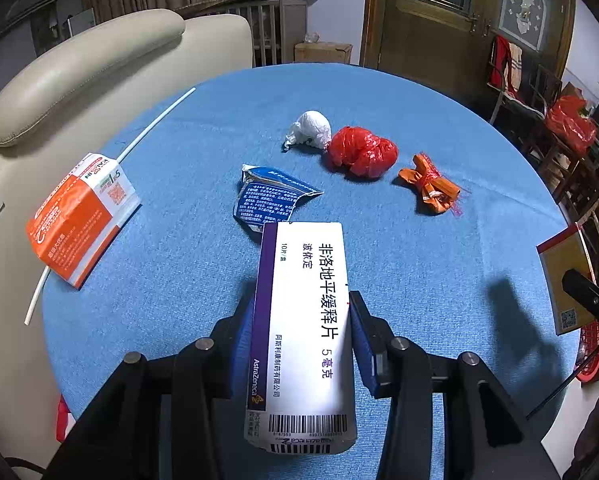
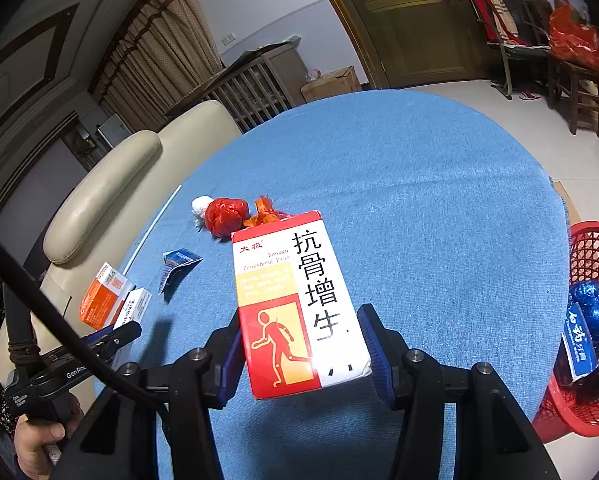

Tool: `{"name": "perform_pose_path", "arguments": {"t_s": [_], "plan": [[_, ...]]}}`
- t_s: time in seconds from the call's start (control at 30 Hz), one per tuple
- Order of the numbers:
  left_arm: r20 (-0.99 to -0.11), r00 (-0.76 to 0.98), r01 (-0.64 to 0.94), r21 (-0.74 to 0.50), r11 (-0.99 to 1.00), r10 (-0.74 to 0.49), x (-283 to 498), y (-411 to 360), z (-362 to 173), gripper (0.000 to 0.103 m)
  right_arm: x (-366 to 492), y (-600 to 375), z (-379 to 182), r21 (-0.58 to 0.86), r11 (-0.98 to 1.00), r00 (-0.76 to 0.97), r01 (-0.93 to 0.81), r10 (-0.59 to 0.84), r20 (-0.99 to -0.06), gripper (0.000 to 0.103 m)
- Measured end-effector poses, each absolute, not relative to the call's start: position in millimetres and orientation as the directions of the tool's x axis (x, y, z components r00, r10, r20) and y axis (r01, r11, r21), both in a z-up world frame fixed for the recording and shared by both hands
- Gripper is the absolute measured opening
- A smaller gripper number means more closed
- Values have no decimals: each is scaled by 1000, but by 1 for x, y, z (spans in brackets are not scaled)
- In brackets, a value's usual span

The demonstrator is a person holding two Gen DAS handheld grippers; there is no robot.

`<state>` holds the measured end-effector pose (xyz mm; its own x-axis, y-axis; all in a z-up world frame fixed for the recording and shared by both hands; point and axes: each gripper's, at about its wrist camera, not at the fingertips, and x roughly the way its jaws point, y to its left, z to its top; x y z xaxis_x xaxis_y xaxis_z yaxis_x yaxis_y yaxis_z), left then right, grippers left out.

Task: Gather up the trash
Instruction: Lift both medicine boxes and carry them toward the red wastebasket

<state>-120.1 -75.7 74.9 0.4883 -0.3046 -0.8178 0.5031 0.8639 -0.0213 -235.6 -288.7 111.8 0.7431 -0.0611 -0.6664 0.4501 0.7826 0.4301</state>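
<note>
Nearest the left wrist camera, a white cardboard medicine box with a purple side stripe and a barcode (image 1: pixel 303 336) is clamped between the blue pads of the left gripper (image 1: pixel 301 320), held above the tabletop (image 1: pixel 439 240), which is round and covered in blue cloth. In the right wrist view, the right gripper (image 2: pixel 299 344) is closed in the same way on a red, yellow and white cardboard box printed with a walking figure (image 2: pixel 295 304), also lifted clear of the cloth.

Just beyond the white box lies a torn blue foil sachet (image 1: pixel 269 196). Farther off, a crumpled white paper ball (image 1: pixel 310 130) touches a scrunched red plastic bag (image 1: pixel 361 152). To the right of these, slightly apart, sits a crumpled orange wrapper tied with red plastic (image 1: pixel 429 186). At the left edge of the tabletop rests an orange and white carton (image 1: pixel 81 216), beside a thin white rod (image 1: pixel 155 124) that runs along that edge.

A cream leather armchair (image 1: pixel 83 68) stands against the left side of the tabletop. On the floor at the right, seen from the right wrist, a red plastic mesh basket (image 2: pixel 591 248) holds shiny blue foil balls (image 2: pixel 593 308) and a blue and white packet (image 2: pixel 577 344). At the lower left of that view, a person's hand (image 2: pixel 39 444) holds the handle of the left gripper.
</note>
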Motion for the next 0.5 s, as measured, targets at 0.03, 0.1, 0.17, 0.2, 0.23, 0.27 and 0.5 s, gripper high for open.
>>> {"name": "perform_pose_path", "arguments": {"t_s": [0.03, 0.1, 0.17, 0.2, 0.23, 0.27, 0.5], "plan": [[-818, 488, 502, -22, 864, -304, -120, -75, 75, 47, -235, -289, 112, 430, 783, 743, 450, -61, -666, 56], [-820, 486, 502, -22, 865, -303, -121, -75, 74, 47, -236, -289, 112, 429, 783, 742, 450, -61, -667, 56], [-820, 486, 501, -21, 865, -302, -121, -74, 73, 47, -236, -288, 111, 428, 782, 741, 452, -63, -668, 56], [-820, 486, 501, -21, 865, -302, -122, -74, 73, 47, -237, -288, 112, 429, 782, 742, 453, -63, -668, 56], [-820, 486, 501, -21, 865, -302, -122, -74, 73, 47, -237, -287, 112, 429, 782, 742, 453, -64, -667, 56], [-820, 487, 501, -20, 865, -301, -122, -74, 73, 47, -237, -287, 112, 428, 782, 743, 453, -65, -667, 56], [-819, 488, 501, -20, 865, -302, -123, -75, 74, 47, -239, -288, 113, 427, 780, 744, 457, -72, -664, 56]]}}
